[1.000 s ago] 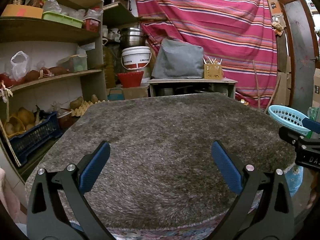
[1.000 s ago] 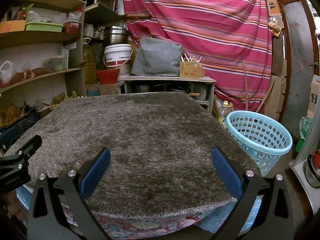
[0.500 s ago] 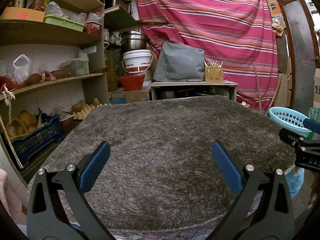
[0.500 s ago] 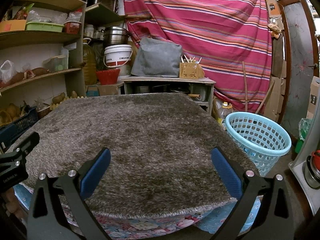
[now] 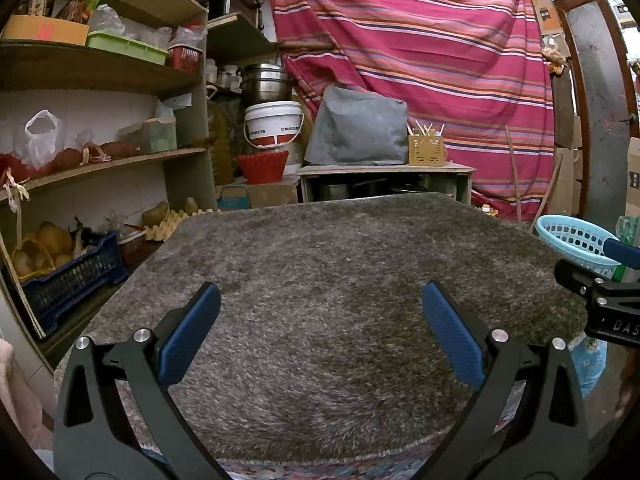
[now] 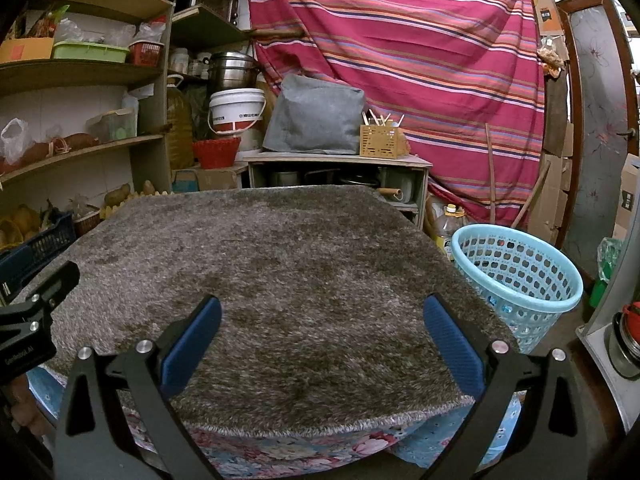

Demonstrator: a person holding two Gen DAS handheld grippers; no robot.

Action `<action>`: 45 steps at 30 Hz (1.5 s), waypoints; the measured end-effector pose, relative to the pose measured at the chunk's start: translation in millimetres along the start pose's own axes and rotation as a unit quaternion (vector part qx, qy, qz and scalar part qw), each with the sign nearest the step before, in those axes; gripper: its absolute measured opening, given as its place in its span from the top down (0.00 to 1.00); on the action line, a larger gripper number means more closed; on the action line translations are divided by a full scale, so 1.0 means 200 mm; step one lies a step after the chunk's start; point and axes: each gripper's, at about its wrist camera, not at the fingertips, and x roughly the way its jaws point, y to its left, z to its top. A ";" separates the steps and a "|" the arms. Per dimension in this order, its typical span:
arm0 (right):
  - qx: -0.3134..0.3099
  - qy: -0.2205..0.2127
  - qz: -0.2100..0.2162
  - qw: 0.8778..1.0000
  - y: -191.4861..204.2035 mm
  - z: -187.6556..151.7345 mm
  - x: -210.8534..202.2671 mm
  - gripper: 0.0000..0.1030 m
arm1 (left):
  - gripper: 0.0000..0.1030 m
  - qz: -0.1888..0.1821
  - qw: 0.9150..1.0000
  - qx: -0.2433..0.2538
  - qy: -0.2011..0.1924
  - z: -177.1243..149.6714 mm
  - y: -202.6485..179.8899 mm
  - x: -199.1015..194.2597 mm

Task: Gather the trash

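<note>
Both the left gripper and right gripper gape wide, empty, over the rug. No trash shows; probably light, crushable scraps. Basket stands off the rug's right edge.

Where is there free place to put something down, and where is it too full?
The grey rug is bare from its near edge to the low cabinet, between the shelves and the blue basket. Shelves and cabinet top are crowded.

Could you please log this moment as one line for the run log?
left gripper: open, empty | right gripper: open, empty | rug: no trash seen | basket: right of rug
</note>
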 end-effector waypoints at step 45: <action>0.001 -0.012 -0.003 1.000 -0.04 0.03 -0.03 0.04 | 0.05 0.014 1.000 0.002 -0.024 0.02 -0.01 -0.05</action>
